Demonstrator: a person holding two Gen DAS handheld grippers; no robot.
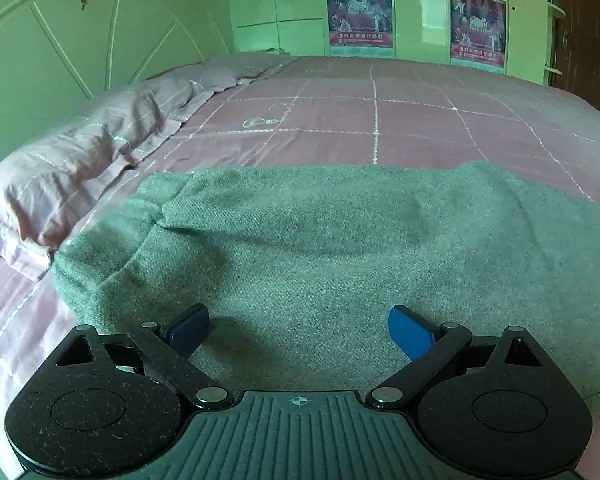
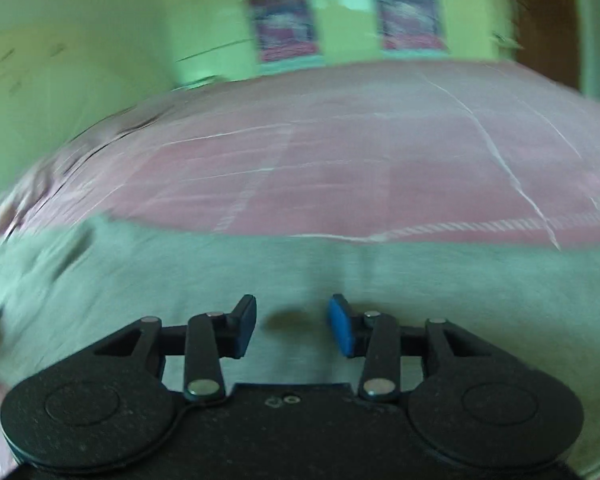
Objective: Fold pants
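Green knit fills the near ground in both wrist views: the pants lie spread on the bed, just under our tools. Our left gripper hangs over the cloth with its jaws wide apart and nothing between them; the blue pads sit clear of the fabric, as far as we can tell. Our right gripper hovers over another stretch of the pants, jaws partly apart and also empty, and its view is smeared by motion, so fine detail there escapes us.

Farther out in the left view, the cloth bunches into a raised ridge and a tuck near its left corner, beside the pillow. Beyond the far edge of the pants lies the pink checked cover, then the green headboard and the wardrobe with posters.

We judge that neither hand has a hold yet, so the next grasp carries the risk. If we pinch at the flat middle, the pads may slide off the knit or catch only the top layer, and the fold would come out skewed. A deep bite could snag the cover beneath and drag it along. Left as it is, the bunched corner may be trapped as a lump inside the fold.
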